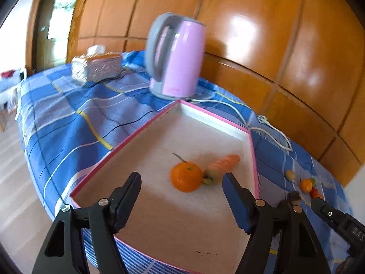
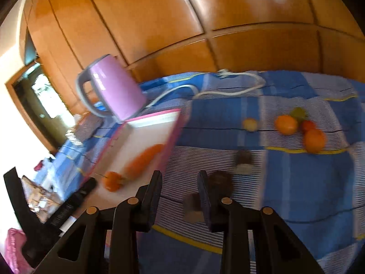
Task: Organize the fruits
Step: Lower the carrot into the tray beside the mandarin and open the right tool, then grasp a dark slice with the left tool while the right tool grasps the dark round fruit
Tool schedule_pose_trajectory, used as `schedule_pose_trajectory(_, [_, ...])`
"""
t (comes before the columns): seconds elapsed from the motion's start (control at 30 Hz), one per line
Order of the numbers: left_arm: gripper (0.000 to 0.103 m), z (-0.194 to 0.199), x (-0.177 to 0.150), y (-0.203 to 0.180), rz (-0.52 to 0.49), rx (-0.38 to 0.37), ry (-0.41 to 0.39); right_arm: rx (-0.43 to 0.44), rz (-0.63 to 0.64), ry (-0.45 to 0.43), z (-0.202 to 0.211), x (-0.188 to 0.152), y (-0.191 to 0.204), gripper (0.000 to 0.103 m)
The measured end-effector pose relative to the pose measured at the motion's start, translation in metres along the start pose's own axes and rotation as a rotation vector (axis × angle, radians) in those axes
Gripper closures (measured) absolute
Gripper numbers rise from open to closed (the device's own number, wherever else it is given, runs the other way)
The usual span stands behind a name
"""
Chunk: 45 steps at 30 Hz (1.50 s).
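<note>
Across the blue checked cloth (image 1: 68,123) covering the table, with glossy wooden panelling (image 1: 262,22) behind it, the big pink-rimmed tray (image 1: 159,121) takes the near middle. At the far side stands the lilac kettle (image 1: 175,57), its white cord (image 1: 269,130) trailing right along the cloth, and left of the kettle sits a silvery tissue box (image 1: 97,67). Inside the tray an orange (image 1: 186,177) with a stalk lies touching the leafy end of a carrot (image 1: 222,165). The left gripper (image 1: 181,178) hangs over the tray, jaws spread wide, nothing pinched, the orange just beyond its tips. Off to the right, the right gripper (image 2: 180,175) points at bare striped cloth, its jaws a narrow gap apart and gripping nothing. Beyond it, loose fruit (image 2: 301,125) clusters on the cloth: two oranges, something red, something green, and a small yellowish one (image 2: 250,124) apart to the left. Dark blurred lumps (image 2: 243,162) lie nearer; what they are, I cannot tell.
</note>
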<state>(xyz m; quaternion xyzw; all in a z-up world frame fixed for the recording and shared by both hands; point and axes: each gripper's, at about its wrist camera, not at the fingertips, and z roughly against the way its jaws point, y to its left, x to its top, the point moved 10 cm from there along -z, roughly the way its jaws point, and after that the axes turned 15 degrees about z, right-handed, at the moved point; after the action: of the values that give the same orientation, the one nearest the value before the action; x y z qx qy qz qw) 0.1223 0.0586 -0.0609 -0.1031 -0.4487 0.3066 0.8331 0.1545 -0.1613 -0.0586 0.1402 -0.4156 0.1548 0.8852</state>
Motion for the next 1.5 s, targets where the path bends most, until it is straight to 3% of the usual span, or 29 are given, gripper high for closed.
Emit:
schedule_pose_trajectory(0.23, [0.028, 0.010, -0.017, -0.035, -0.158, -0.086, 0.009, -0.149, -0.126, 0.053, 0.011, -0.035, -0.066, 0.069])
schedule_pose_trajectory(0.43, [0.030, 0.017, -0.039, -0.063, -0.246, -0.187, 0.064, -0.119, -0.225, 0.055, 0.007, -0.043, -0.081, 0.069])
schedule_pose_trajectory(0.53, [0.042, 0.020, -0.051, -0.078, -0.272, -0.261, 0.121, -0.118, -0.234, 0.058, 0.005, -0.043, -0.081, 0.069])
schedule_pose_trajectory(0.7, [0.050, 0.020, -0.082, -0.109, -0.382, -0.343, 0.214, -0.107, -0.260, 0.068, 0.002, -0.047, -0.084, 0.069])
schedule_pose_trajectory(0.83, [0.050, 0.018, -0.105, -0.127, -0.463, -0.364, 0.260, -0.131, -0.273, 0.088, -0.002, -0.051, -0.091, 0.069])
schedule_pose_trajectory(1.07, [0.050, -0.007, -0.112, -0.139, -0.444, -0.335, 0.318, -0.148, -0.363, 0.091, -0.003, -0.059, -0.109, 0.069])
schedule_pose_trajectory(1.23, [0.045, -0.024, -0.119, -0.141, -0.458, -0.296, 0.328, -0.147, -0.354, 0.105, -0.007, -0.060, -0.107, 0.069])
schedule_pose_trajectory(1.27, [0.049, -0.027, -0.120, -0.140, -0.465, -0.285, 0.327, -0.149, -0.349, 0.108, -0.008, -0.060, -0.106, 0.069])
schedule_pose_trajectory(1.3, [0.061, -0.028, -0.120, -0.138, -0.478, -0.275, 0.314, -0.150, -0.345, 0.109, -0.008, -0.060, -0.106, 0.069])
schedule_pose_trajectory(1.5, [0.061, -0.026, -0.114, -0.131, -0.469, -0.264, 0.271, -0.106, -0.370, 0.086, -0.010, -0.060, -0.109, 0.067])
